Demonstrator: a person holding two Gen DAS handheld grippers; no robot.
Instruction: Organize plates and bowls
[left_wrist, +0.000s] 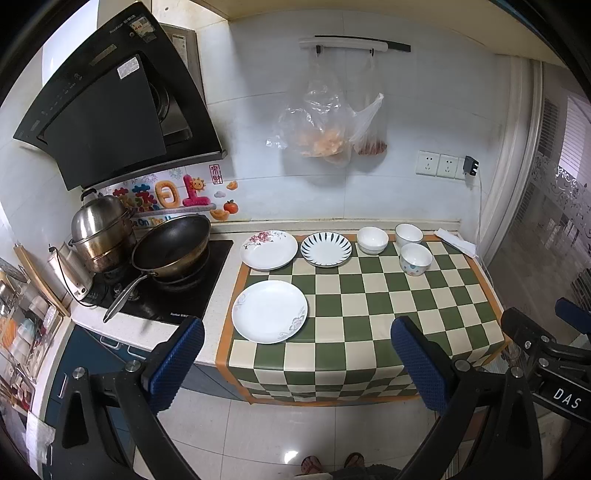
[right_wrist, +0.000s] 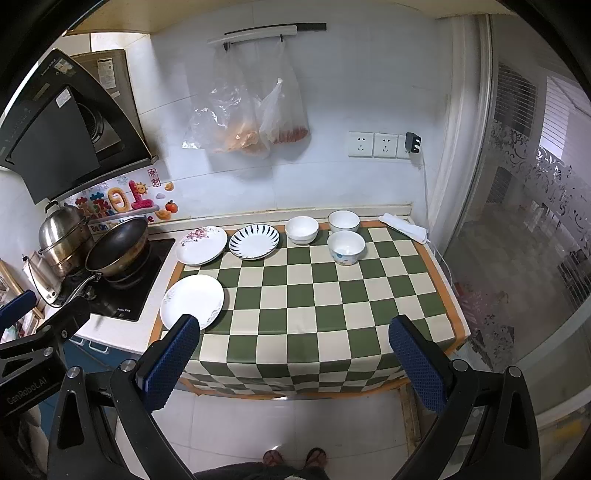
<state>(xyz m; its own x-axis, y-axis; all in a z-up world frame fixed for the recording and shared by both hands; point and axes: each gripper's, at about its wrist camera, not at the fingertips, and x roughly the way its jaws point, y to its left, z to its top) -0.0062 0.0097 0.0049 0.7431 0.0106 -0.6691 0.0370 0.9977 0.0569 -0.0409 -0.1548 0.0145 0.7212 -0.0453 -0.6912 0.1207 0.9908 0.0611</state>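
Biggest worry here is glazed ceramic against those blue rubbery pads, pinch a plate by its thin rim and it can pivot out and smash on the tile floor. The plain white plate (left_wrist: 269, 311) sits near the front left corner of the checkered mat (left_wrist: 369, 295), partly over the orange border, so a clumsy nudge could shove it toward the counter edge. Stacking is the other risk: drop 1 plate on another off-centre and it'll clack or chip. The wok (left_wrist: 173, 247) handle pokes out just left of that plate too, easy to clip.

Both tongs are spread wide and holding nothing. The left gripper (left_wrist: 297, 360) hangs out over the floor in front of the counter, with the white plate ahead and a bit left of its gap. The right gripper (right_wrist: 293, 356) is also back off the counter, its left finger overlapping that plate's near edge in view, though I'd guess it's above, not touching.

Along the back: floral plate (left_wrist: 269, 250), striped plate (left_wrist: 326, 248), then 3 bowls, white bowl (left_wrist: 372, 240), rimmed bowl (left_wrist: 408, 234) and patterned bowl (left_wrist: 416, 259), all well apart from both grippers
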